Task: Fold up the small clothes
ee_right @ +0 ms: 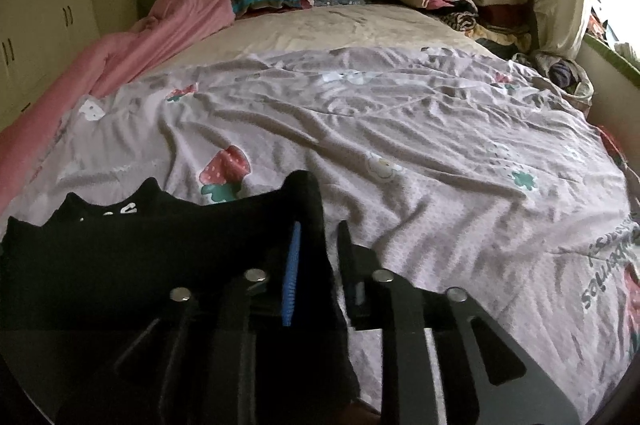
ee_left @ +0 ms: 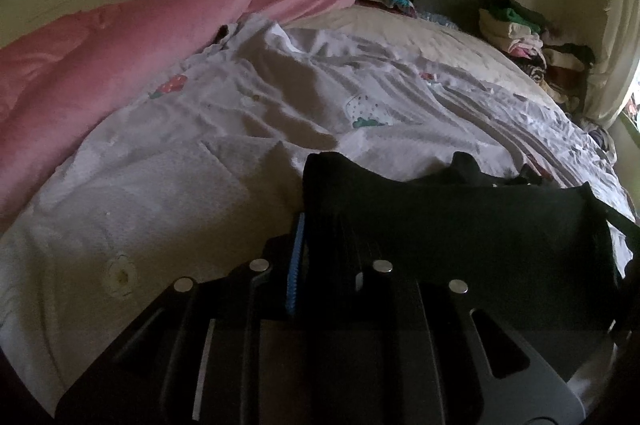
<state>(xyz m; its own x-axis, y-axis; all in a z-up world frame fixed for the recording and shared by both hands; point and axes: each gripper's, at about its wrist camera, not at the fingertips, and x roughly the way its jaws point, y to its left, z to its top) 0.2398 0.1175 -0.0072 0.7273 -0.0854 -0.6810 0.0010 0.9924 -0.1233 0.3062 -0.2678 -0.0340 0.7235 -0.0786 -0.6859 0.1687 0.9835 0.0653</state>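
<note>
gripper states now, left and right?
Left hand-held gripper: cannot tell, black garment covers it.
Right hand-held gripper: open, garment draped on it.

Colours on the bed
Black garment [ee_right: 160, 245]; pale sheet [ee_right: 400, 145] with red strawberries; pink blanket [ee_left: 100, 57]; blue gripper pad [ee_right: 290, 277].
</note>
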